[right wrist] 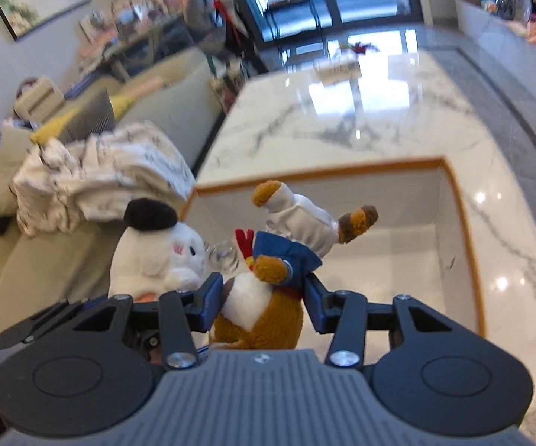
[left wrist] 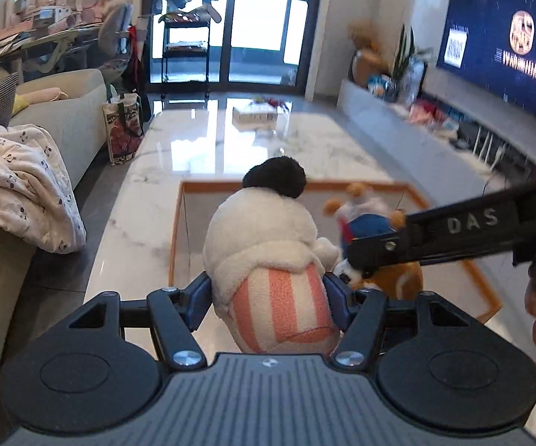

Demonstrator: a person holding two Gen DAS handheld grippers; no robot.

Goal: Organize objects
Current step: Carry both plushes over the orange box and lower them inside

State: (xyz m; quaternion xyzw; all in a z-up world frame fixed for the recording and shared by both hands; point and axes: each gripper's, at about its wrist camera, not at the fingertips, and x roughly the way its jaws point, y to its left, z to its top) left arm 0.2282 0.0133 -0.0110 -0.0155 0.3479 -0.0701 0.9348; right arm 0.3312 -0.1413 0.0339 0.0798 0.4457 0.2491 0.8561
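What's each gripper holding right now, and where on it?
The left gripper clamps the white plush around its pink-striped lower body. The right gripper clamps the brown plush in blue sailor clothes at its head end, feet pointing away, above the orange-rimmed box.

The raised letters "DAS" stand on the black arm of the right tool [left wrist: 364,264] reaching in from the right in the left wrist view, while the pale writing and round emblem on the blue wall screen [left wrist: 506,44] are too blurred to read.
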